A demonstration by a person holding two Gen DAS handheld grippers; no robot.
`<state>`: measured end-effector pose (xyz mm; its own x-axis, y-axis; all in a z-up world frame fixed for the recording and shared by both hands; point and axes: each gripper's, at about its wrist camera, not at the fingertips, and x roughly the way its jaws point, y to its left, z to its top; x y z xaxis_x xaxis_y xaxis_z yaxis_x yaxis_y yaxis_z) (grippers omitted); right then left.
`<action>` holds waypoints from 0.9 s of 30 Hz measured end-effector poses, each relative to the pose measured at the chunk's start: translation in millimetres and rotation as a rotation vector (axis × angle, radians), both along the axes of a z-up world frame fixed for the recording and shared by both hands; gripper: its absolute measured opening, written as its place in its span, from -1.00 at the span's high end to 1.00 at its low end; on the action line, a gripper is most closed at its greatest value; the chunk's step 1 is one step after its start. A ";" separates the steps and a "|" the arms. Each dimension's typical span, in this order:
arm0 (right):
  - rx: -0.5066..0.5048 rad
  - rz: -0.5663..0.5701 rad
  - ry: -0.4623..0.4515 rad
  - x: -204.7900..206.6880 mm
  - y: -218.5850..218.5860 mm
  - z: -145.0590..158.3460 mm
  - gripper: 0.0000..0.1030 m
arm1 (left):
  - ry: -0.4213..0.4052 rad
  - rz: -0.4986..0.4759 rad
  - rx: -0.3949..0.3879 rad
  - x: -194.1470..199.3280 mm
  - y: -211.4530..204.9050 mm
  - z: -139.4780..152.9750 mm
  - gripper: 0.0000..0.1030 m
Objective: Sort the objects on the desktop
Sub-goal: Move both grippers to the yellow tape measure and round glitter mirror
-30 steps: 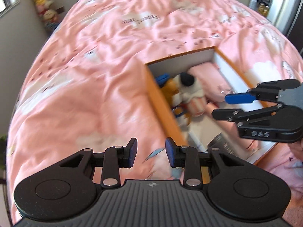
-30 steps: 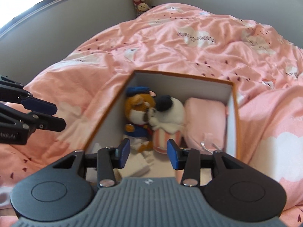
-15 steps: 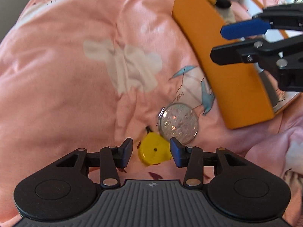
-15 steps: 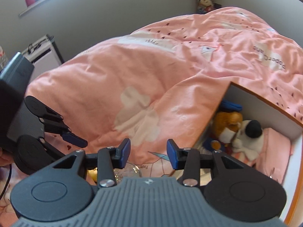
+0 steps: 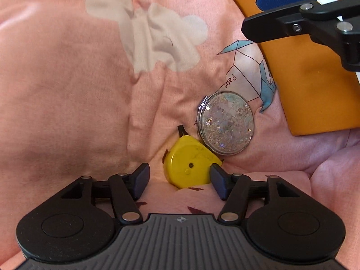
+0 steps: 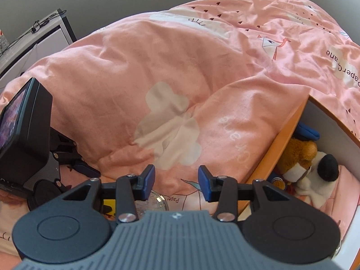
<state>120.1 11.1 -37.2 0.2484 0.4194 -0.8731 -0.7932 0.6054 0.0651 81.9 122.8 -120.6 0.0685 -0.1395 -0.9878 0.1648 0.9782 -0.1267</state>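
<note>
Yellow tape measure (image 5: 189, 168) lies on pink bed cover (image 5: 67, 90), partly between the spread fingers of the left hand-held gripper (image 5: 178, 177); right pad near or touching its edge, can't tell. Glitter compact (image 5: 226, 126) touches the tape at 1 o'clock. Orange box (image 5: 310, 90) at 2 o'clock, plush toys (image 6: 303, 162) inside. Right hand-held gripper (image 6: 176, 182) wide, empty, above the compact.

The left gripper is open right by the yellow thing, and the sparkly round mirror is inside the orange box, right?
Not quite. The left hand-held gripper is open by the yellow thing, but the left wrist view shows the sparkly round mirror on the pink blanket, outside the orange box.
</note>
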 end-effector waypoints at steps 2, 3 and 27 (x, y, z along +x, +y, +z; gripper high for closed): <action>-0.007 0.004 0.004 2.0 3.9 -2.2 0.13 | 0.011 -0.007 -0.009 -0.5 -1.3 -4.8 -0.42; -0.008 0.006 0.007 2.7 5.5 -3.2 0.13 | 0.014 -0.009 -0.010 -0.8 -2.3 -6.8 -0.43; -0.270 0.257 0.186 2.1 38.5 -53.5 0.15 | -0.123 -0.008 -0.097 -50.3 3.3 23.1 0.34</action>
